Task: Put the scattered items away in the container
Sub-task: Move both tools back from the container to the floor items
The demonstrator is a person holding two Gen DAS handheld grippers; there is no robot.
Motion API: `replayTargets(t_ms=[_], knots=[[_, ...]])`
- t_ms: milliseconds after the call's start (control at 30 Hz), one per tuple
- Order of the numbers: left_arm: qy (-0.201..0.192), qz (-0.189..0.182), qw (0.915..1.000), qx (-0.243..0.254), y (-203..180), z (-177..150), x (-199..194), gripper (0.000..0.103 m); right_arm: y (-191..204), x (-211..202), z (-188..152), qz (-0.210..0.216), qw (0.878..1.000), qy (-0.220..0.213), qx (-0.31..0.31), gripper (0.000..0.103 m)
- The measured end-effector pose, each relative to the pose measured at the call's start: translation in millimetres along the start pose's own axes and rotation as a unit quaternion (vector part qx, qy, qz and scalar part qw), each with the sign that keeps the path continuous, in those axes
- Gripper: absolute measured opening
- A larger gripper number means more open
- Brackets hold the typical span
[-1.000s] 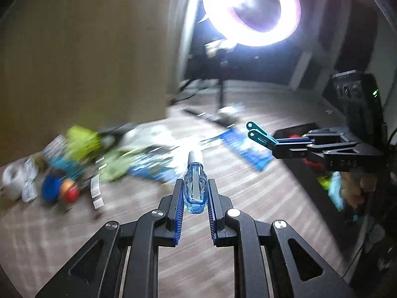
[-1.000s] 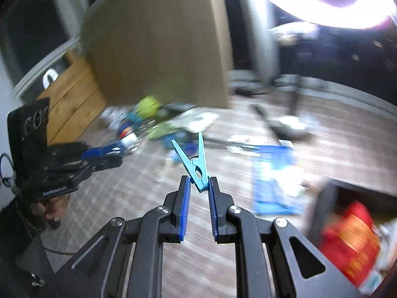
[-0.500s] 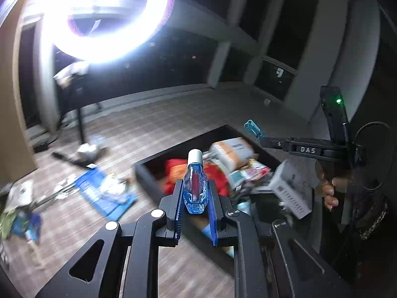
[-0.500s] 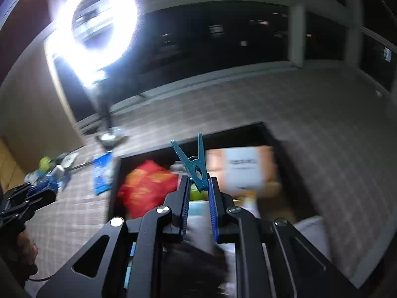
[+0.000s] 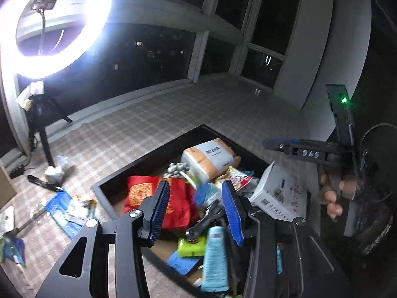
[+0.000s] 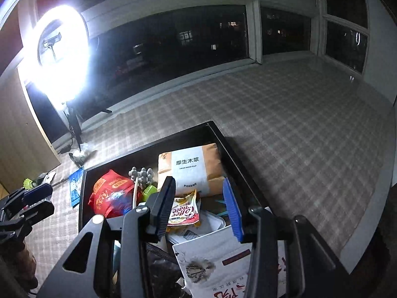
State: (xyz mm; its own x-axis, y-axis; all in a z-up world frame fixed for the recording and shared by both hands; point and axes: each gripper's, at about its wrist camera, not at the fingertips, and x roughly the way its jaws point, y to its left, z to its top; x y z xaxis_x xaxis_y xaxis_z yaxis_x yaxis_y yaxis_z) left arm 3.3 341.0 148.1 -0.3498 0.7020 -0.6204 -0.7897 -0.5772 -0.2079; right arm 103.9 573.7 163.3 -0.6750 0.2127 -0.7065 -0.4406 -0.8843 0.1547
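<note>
A black open box sits on the checked floor, full of items: a red packet, a tissue pack, a white carton. My left gripper is open and empty above the box; a blurred blue bottle shows between its pads. My right gripper is open and empty above the same box, over a coffee sachet. A teal clothespin lies in the box by its right pad. The right gripper also shows in the left wrist view.
A bright ring light on a tripod stands at the left by dark windows. Scattered items remain on the floor at the left: blue packets, a black pen, crumpled plastic. A wooden cabinet stands at the far left.
Both grippers opened over the box. The left let go of the blue bottle and the right let go of the teal clothespin; both items now lie in or drop into the box.
</note>
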Motion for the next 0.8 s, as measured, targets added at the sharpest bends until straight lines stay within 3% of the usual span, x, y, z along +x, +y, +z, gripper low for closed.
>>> replayTargets(t_ms=[300, 500, 633, 800], knots=[[0.013, 0.028, 0.9984, -0.047, 39, -24, -17, 0.041, 35, 9, 1, 0.040, 0.999, 0.011, -0.028, 0.040], [0.010, 0.080, 0.9936, -0.080, 75, -50, -41, 0.041, 86, 19, 1, 0.093, 0.993, 0.023, -0.072, 0.039], [0.013, 0.142, 0.9829, -0.117, 116, -77, -62, 0.041, 138, 33, -5, 0.140, 0.983, 0.041, -0.111, 0.039], [0.025, 0.222, 0.9574, -0.184, 178, -116, -88, 0.041, 213, 58, -19, 0.197, 0.963, 0.073, -0.171, 0.039]])
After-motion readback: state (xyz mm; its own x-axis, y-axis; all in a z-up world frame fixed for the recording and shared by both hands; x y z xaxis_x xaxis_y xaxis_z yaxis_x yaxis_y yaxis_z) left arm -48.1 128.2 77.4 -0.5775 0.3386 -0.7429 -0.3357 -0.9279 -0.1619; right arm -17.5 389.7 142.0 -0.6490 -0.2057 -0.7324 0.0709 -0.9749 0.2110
